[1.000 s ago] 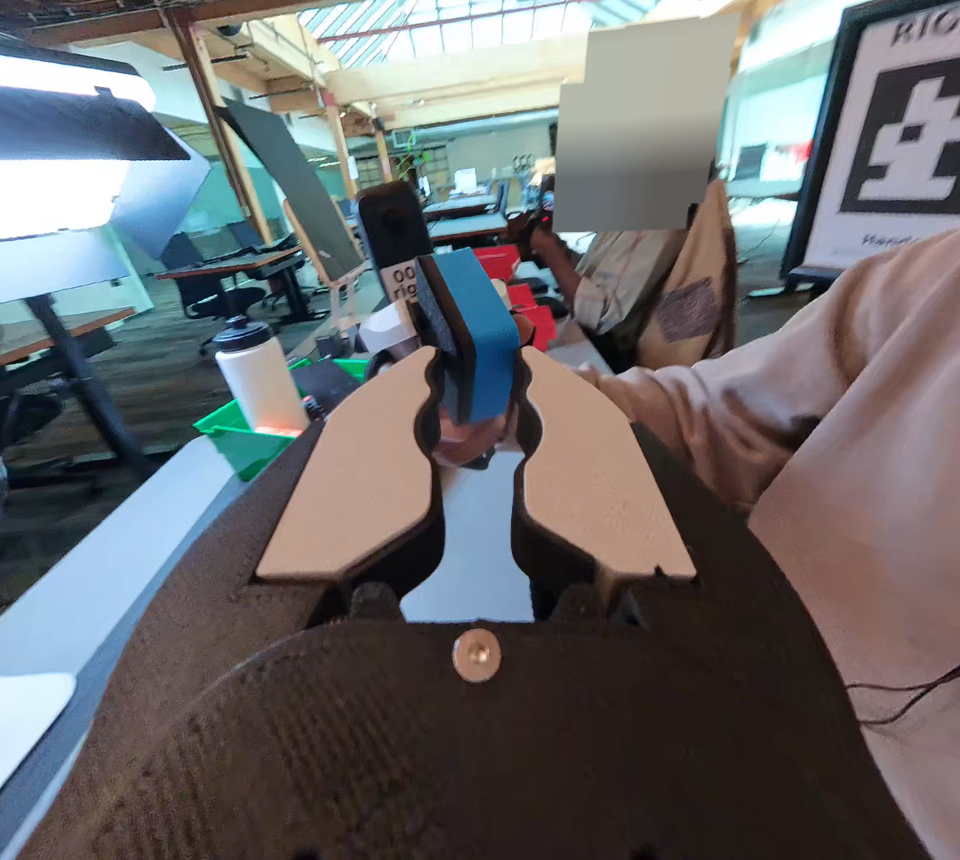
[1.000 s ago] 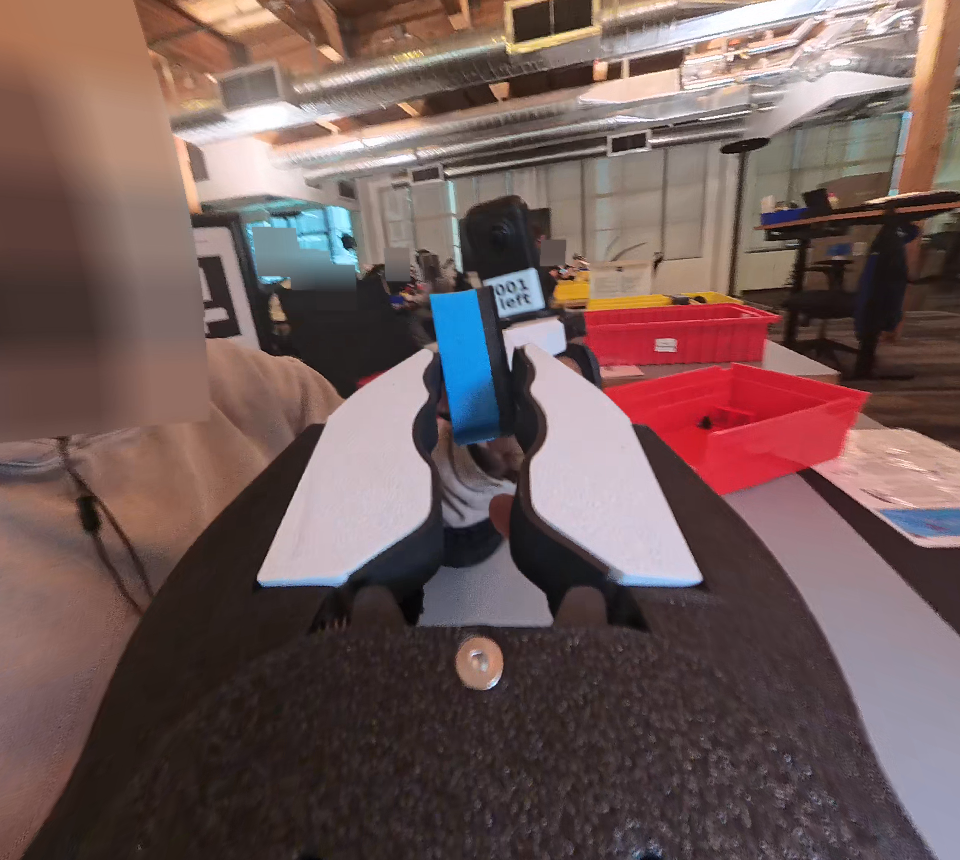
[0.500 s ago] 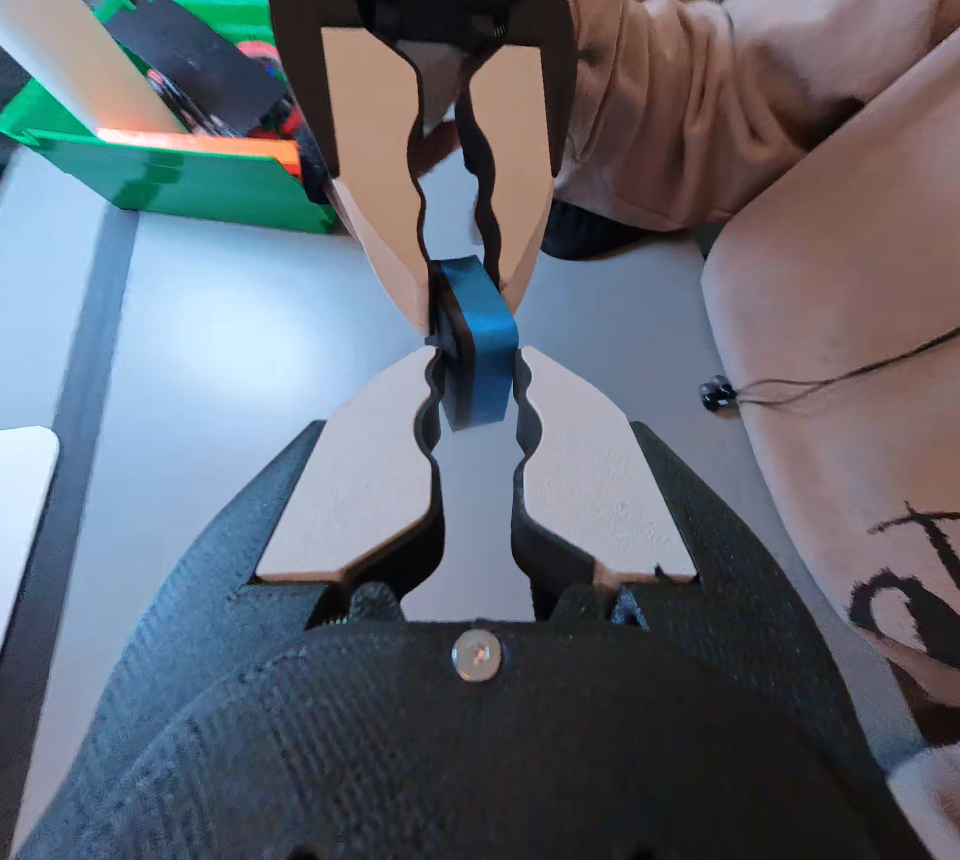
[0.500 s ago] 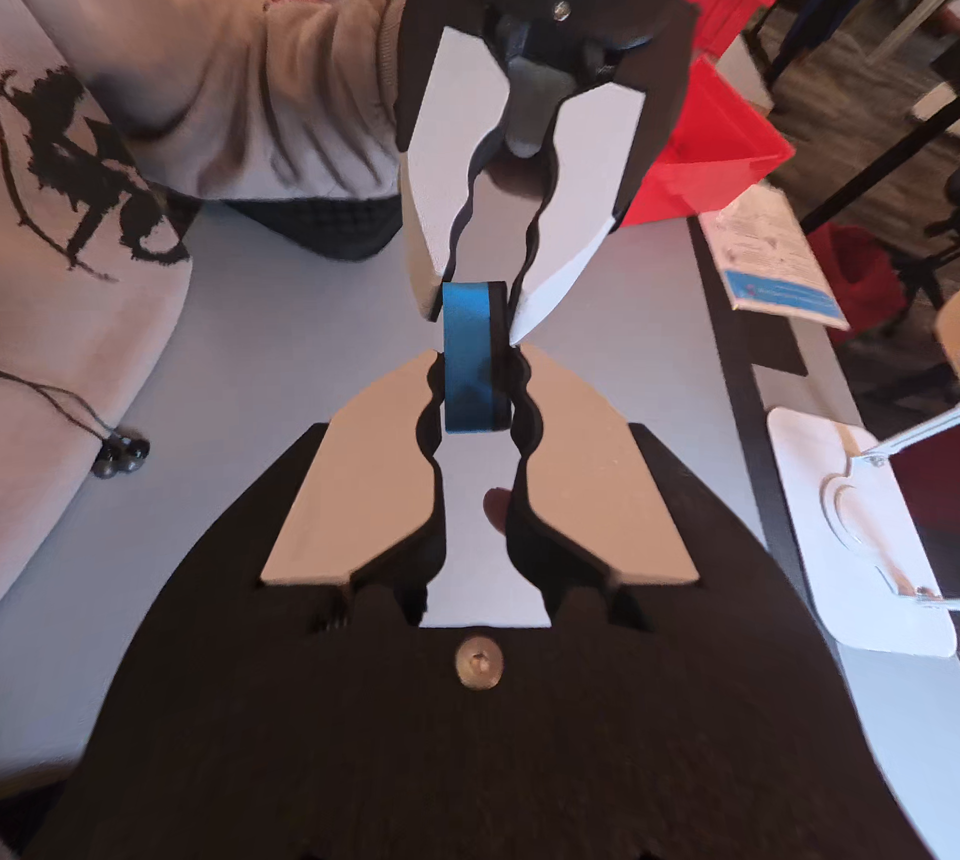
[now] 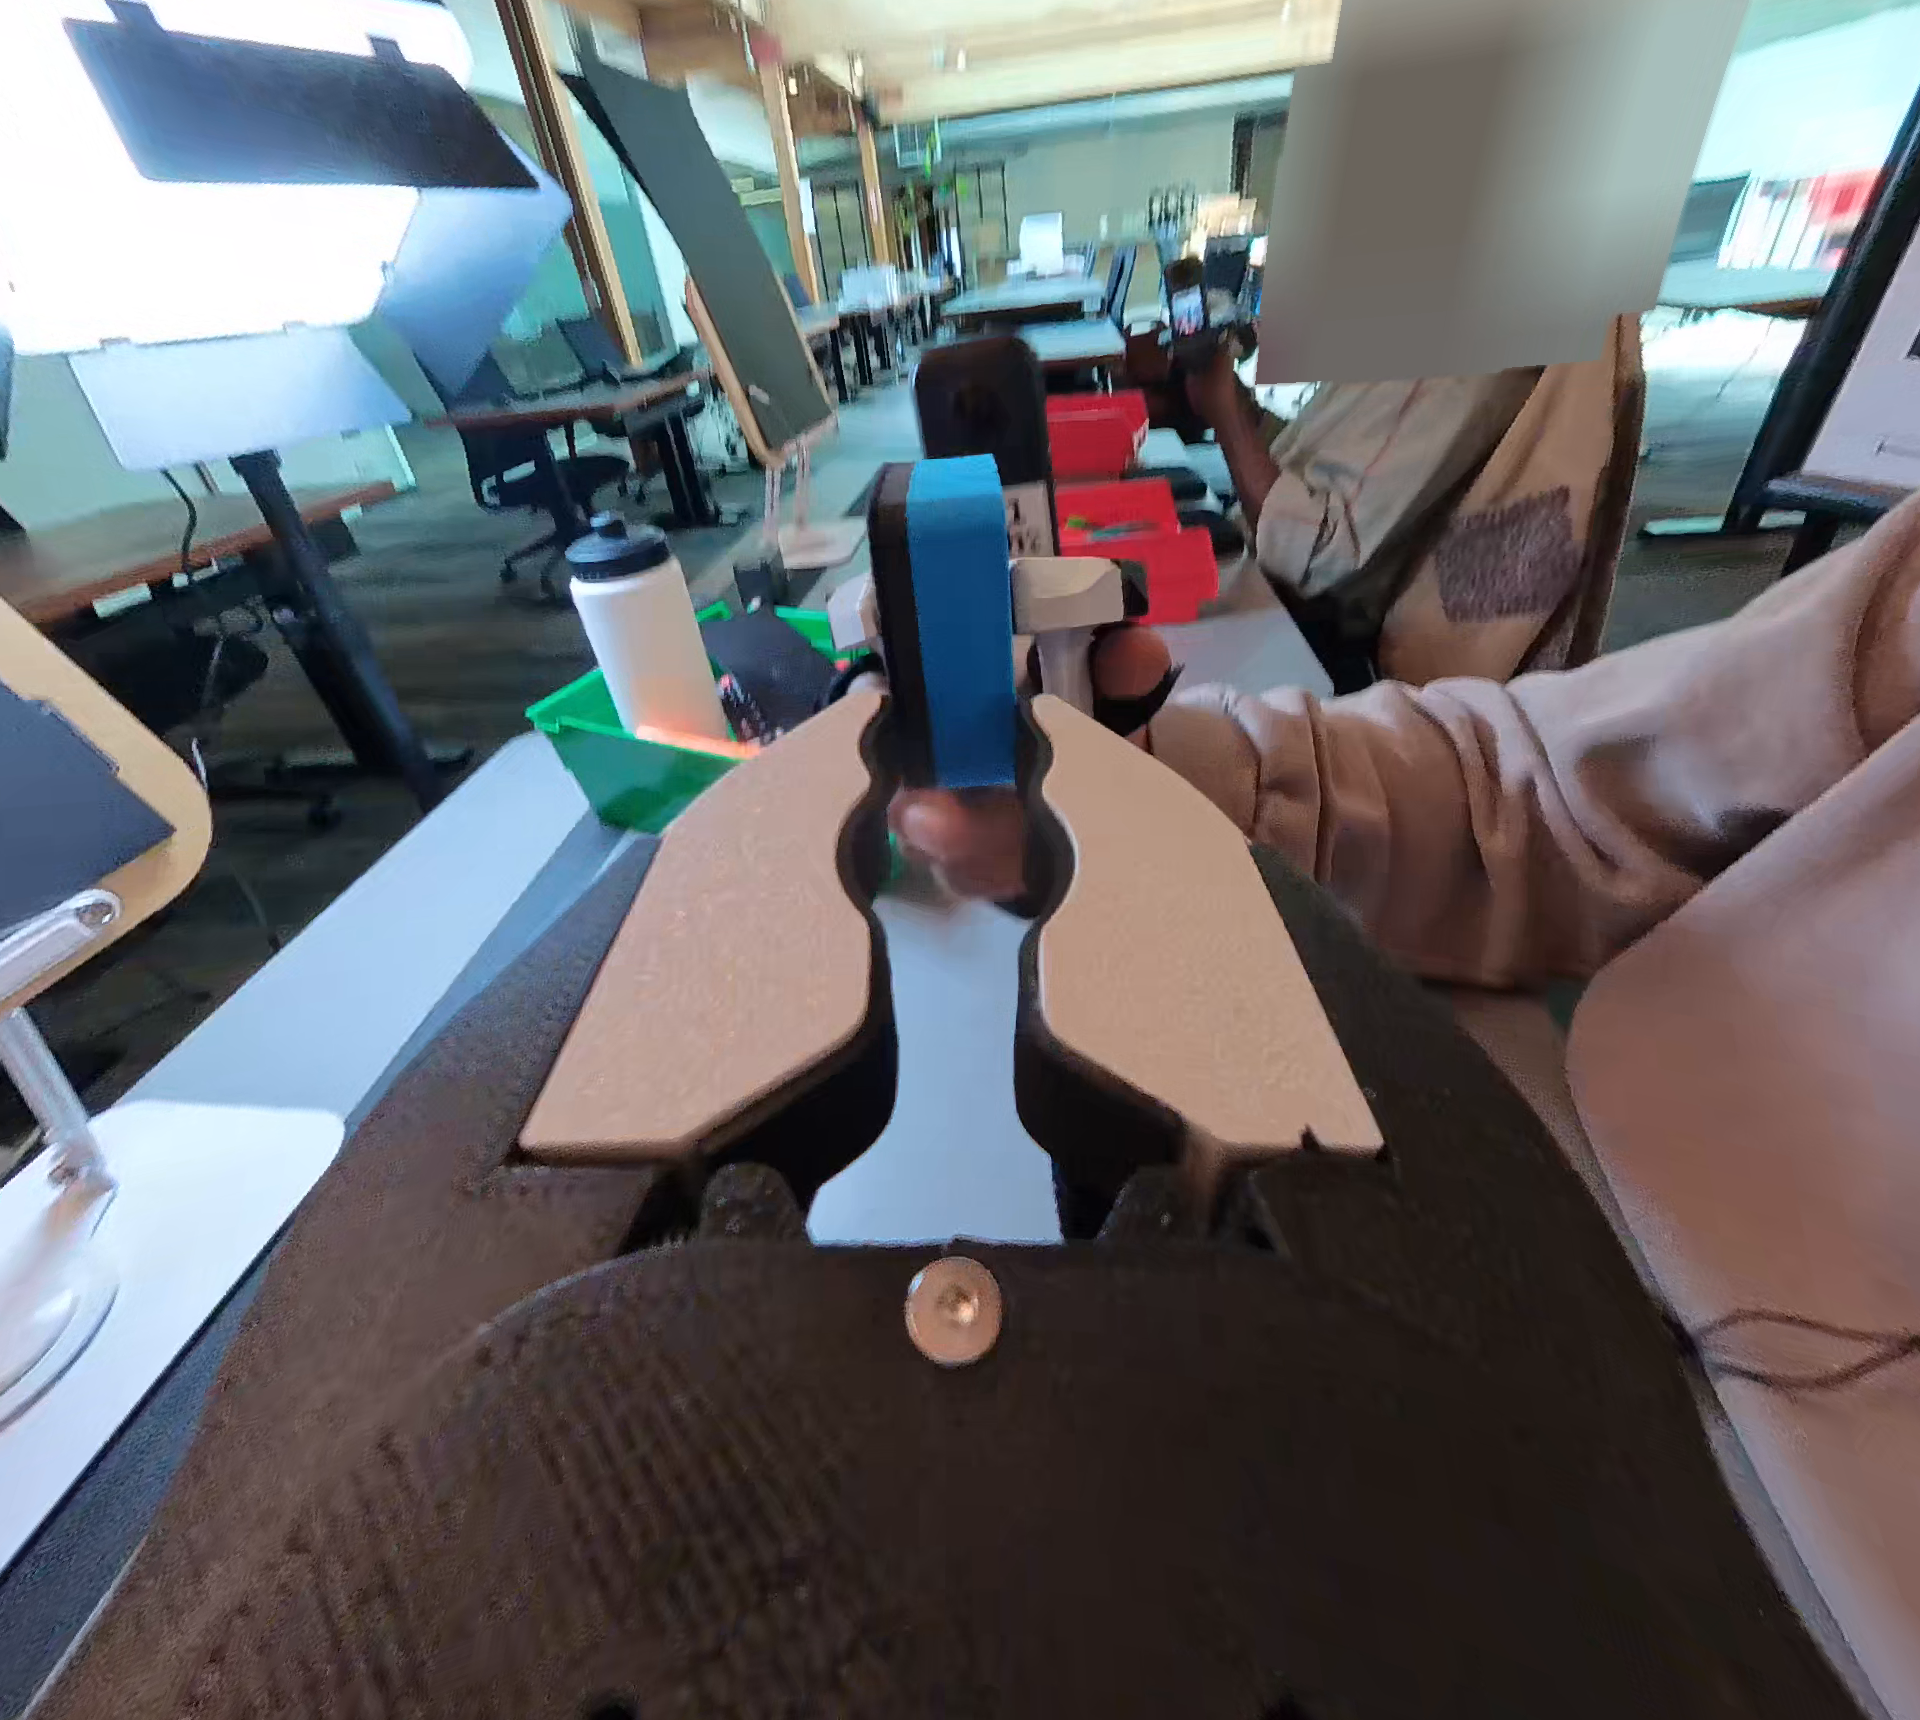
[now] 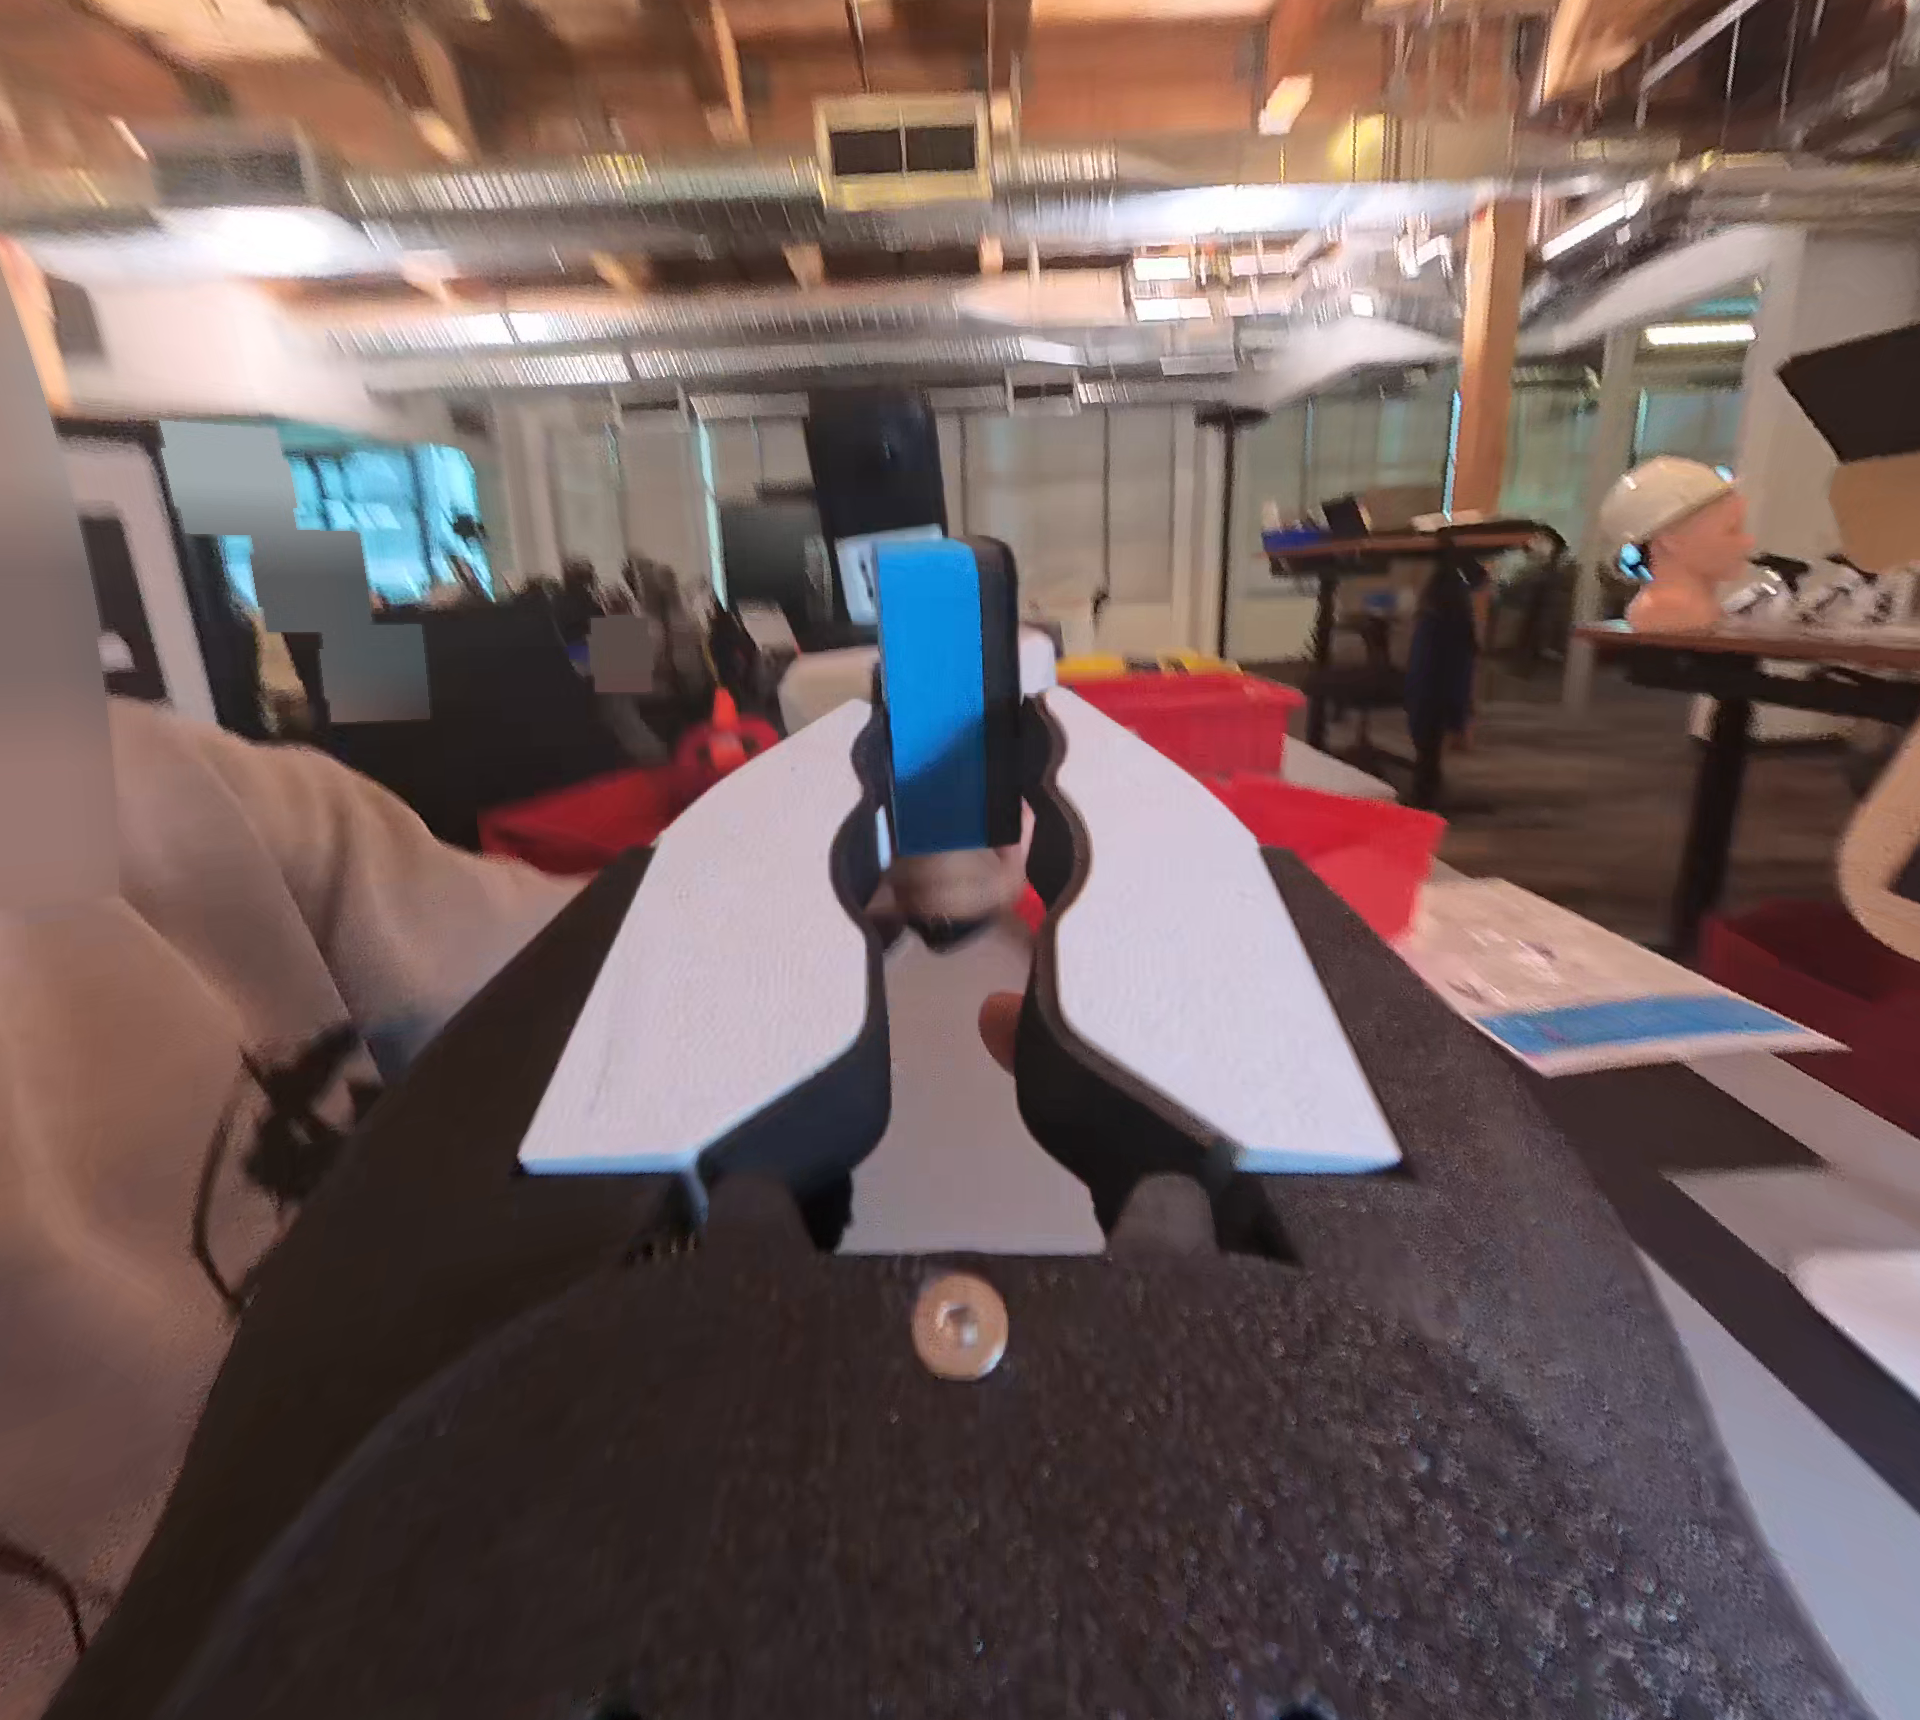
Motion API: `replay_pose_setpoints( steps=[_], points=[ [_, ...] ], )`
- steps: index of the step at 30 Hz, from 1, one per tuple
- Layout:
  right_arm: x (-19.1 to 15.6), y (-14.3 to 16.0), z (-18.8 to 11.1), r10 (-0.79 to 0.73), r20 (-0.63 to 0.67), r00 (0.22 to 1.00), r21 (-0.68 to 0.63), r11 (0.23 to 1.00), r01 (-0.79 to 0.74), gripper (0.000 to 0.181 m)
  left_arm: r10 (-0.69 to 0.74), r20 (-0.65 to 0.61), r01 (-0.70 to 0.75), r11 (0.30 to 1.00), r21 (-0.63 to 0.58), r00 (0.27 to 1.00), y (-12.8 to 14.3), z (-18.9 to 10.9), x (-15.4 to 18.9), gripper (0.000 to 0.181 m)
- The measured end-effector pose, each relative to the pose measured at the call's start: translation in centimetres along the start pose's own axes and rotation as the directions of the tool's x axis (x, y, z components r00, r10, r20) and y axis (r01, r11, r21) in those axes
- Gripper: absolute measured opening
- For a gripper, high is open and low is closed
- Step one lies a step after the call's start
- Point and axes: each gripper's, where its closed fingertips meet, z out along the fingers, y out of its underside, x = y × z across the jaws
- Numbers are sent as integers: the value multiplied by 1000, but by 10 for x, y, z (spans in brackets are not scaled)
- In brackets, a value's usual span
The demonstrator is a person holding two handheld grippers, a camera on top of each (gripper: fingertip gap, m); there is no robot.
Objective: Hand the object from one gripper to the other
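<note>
I grip the blue-and-black block point(image 5: 951, 621) upright in both left tongs point(image 5: 951, 735) and right tongs point(image 6: 951, 735), so neither release drops it.

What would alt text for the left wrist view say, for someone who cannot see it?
A handheld gripper pinches an upright blue and black block at its fingertips. Beyond it a sleeved arm grips a second handheld tool; to the left a white bottle stands in a green bin on a grey table.
</note>
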Motion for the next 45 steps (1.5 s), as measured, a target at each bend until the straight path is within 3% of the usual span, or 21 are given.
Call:
replay_pose_setpoints(
  steps=[3,6,10,11,13,16,19,21,23,25,27,30,33,35,38,41,43,45],
  points=[
    [0,22,-9,-181,-16,983,-293,941,168,38,-7,-18,2,965,-262,1000,30,-9,0,21],
    [-9,54,-22,-261,62,963,-560,789,250,44,-6,-65,-28,861,-508,998,69,-20,7,21],
    [-17,103,-25,-224,148,963,-728,635,259,41,-28,-144,-73,755,-651,989,104,-20,23,22],
    [-17,111,-25,-227,161,961,-744,611,269,26,-28,-158,-88,730,-678,987,111,-20,25,21],
    [-12,114,-24,-236,160,958,-743,610,274,23,22,-166,-132,713,-689,986,116,-21,23,22],
    [-10,65,-13,-223,106,969,-514,822,246,23,42,-121,-97,864,-494,992,79,-11,12,38],
    [-13,-7,-15,-143,56,988,-90,985,148,22,19,-89,-36,981,-190,996,32,-5,5,50],
    [-12,-36,-21,-45,71,996,151,988,34,22,-17,-94,17,1000,-2,995,8,0,7,49],
    [-6,-41,-21,27,70,997,277,960,-45,23,-62,-118,76,990,120,991,-5,7,12,44],
    [-2,-24,-12,57,62,996,289,955,-72,23,-84,-89,97,983,159,992,-6,15,12,42],
    [-4,-10,-3,76,77,994,281,955,-95,23,-46,-17,49,985,165,999,-6,15,7,25],
    [3,4,-1,34,32,999,131,991,-38,23,-49,-12,49,999,7,999,4,6,0,23],
    [0,27,-4,-116,23,993,-182,976,118,36,11,-17,-15,973,-232,1000,25,-6,1,24],
    [-5,44,-11,-198,54,979,-377,903,204,45,19,-70,-47,899,-435,997,52,-17,10,24],
    [-20,70,-16,-210,136,968,-546,800,250,46,38,-99,-93,760,-643,994,92,-26,16,24],
    [-22,111,-15,-207,180,962,-686,674,274,43,7,-182,-142,660,-738,983,121,-22,34,24],
    [-21,133,-19,-226,217,950,-747,588,310,23,50,-190,-181,599,-780,981,135,-21,32,24],
    [-16,129,-19,-233,198,952,-739,602,302,22,86,-198,-208,621,-756,976,134,-20,28,25]
  ],
)
